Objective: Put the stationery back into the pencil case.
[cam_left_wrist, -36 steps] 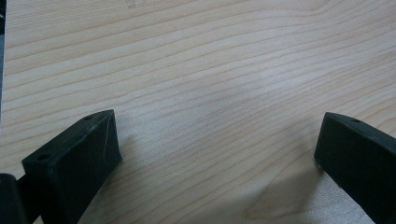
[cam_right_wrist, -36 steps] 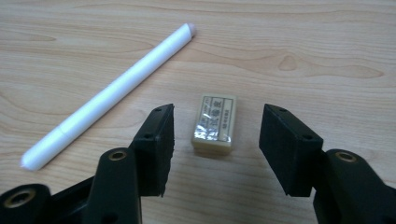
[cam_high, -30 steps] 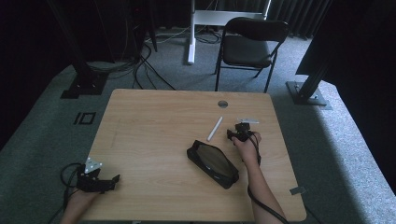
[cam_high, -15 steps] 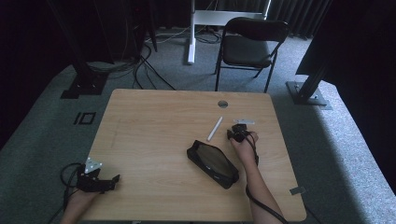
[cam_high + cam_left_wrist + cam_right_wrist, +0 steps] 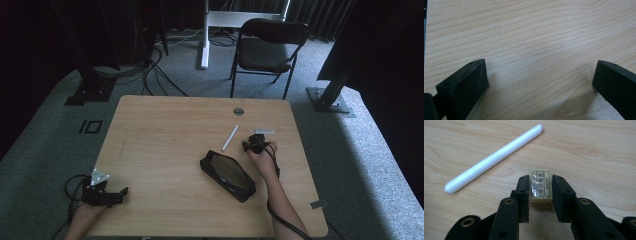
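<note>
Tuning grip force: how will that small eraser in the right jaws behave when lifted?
The eraser is a small block, so probably light and unlikely to roll. The right gripper has just closed on its flat sides, which should hold squarely. Its glossy printed wrapper might slip a little; the body looks rubbery and may give slightly.

Dim, dark-edged high view; gripper views brighter, softly blurred.

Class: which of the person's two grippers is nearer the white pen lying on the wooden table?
Right. The right gripper, shut on a small cream eraser, sits beside the white pen; the left gripper rests open at the table's far corner.
</note>
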